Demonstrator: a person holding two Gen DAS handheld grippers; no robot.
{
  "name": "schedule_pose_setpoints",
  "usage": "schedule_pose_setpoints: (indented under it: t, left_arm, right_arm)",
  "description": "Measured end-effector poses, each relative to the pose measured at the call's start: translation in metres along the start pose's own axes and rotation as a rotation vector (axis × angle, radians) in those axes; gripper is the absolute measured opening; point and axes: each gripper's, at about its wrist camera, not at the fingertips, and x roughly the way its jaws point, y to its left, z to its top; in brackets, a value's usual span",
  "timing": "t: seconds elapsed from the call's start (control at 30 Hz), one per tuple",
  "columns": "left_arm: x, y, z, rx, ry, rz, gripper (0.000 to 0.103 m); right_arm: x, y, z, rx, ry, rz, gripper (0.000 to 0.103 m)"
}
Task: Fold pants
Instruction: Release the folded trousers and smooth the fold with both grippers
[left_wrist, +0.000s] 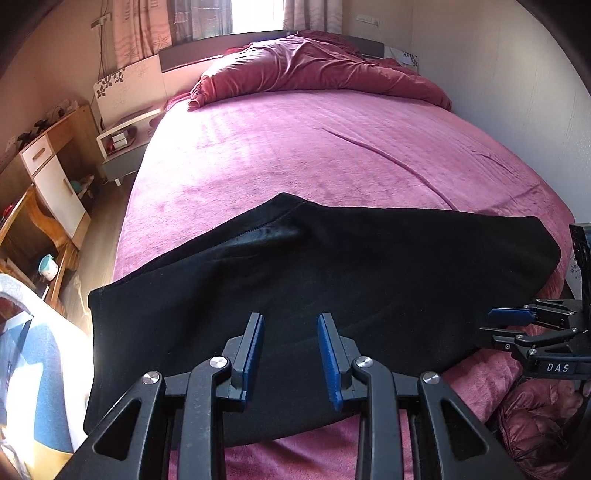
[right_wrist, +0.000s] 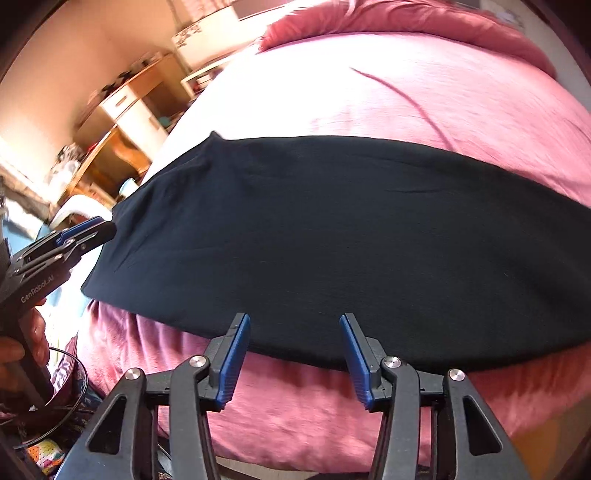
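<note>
A crumpled quilt is lying far ahead of both grippers, with a nightstand and desk off to their left. The black pants are stretching crosswise on the bed, just under the left gripper and the right gripper. Both are hovering part-open, gripping nothing.

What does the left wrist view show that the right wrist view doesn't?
Left wrist only: the curtains, the window and a teal cup under the desk. Right wrist only: the hand holding the left gripper, plus a cable loop below it. Both: black pants lying flat across the pink bed, the crumpled duvet, and both grippers open, holding nothing.
</note>
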Motion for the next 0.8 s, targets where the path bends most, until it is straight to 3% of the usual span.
schedule_pose_setpoints:
  t: [0.23,0.47,0.8]
  left_arm:
    - [0.008,-0.024,0.015,0.069,-0.003,-0.034,0.031]
    - [0.024,-0.059,0.030,0.160,0.011,-0.086,0.031]
    - [0.067,-0.115,0.063,0.234,0.123,-0.264,0.031]
  right_arm:
    - [-0.016,-0.042,-0.011,0.135,-0.013,-0.002,0.046]
    - [-0.037,-0.104,-0.032,0.373,-0.045,0.016,0.036]
    - [-0.075,-0.203,-0.078,0.792,-0.189,0.059,0.032]
